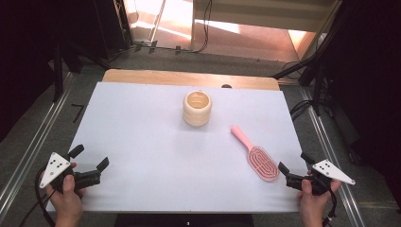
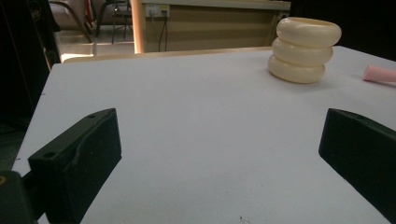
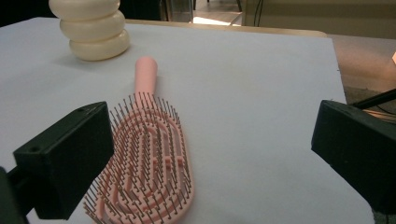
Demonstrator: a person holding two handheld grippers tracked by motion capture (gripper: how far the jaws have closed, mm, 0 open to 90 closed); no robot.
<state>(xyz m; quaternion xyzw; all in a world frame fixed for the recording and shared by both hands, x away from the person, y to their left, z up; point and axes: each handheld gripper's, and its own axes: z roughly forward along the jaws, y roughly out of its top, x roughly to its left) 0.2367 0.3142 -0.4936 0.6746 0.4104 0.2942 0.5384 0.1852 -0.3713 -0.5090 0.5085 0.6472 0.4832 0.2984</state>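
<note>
A cream ribbed cup (image 1: 197,108) stands upright near the back middle of the white table; it also shows far off in the left gripper view (image 2: 304,49) and the right gripper view (image 3: 91,29). A pink hairbrush (image 1: 257,154) lies bristles up at the right, handle pointing toward the cup. Its head (image 3: 147,163) lies just ahead of my right gripper (image 1: 295,163), by the left jaw, untouched. That gripper is open and empty. My left gripper (image 1: 90,158) rests open at the front left, with bare table between its jaws.
The white table (image 1: 142,137) has a wooden strip along its far edge (image 1: 189,78). Metal rails and cables run on the floor at both sides. A hand holds each gripper at the table's front corners.
</note>
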